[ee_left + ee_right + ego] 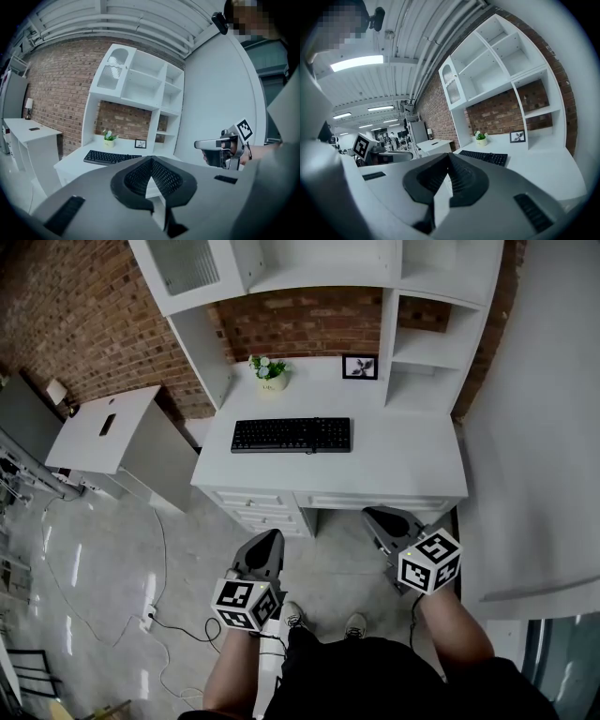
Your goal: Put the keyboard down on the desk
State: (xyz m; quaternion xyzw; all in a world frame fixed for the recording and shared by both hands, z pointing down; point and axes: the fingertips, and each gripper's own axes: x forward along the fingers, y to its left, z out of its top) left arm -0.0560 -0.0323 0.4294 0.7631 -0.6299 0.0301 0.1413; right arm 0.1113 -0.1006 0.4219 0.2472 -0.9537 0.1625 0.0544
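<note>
1. White worktop (pixel 412 451), set against a brick wall (pixel 75 315), carries the keyboard (pixel 291 434). The black keyboard lies flat near the middle, its long side parallel to the front edge.
2. Behind the keyboard, a small potted plant (pixel 272 371) and a framed picture (pixel 360 367) stand at the back of the worktop, under white shelving (pixel 417 329).
3. Left gripper (pixel 270 538): jaws closed together, nothing between them. It is held over the floor (pixel 112 559) in front of the worktop, well apart from the keyboard.
4. Right gripper (pixel 380 519): jaws closed together, empty. It is held just off the worktop's front edge, also apart from the keyboard.
</note>
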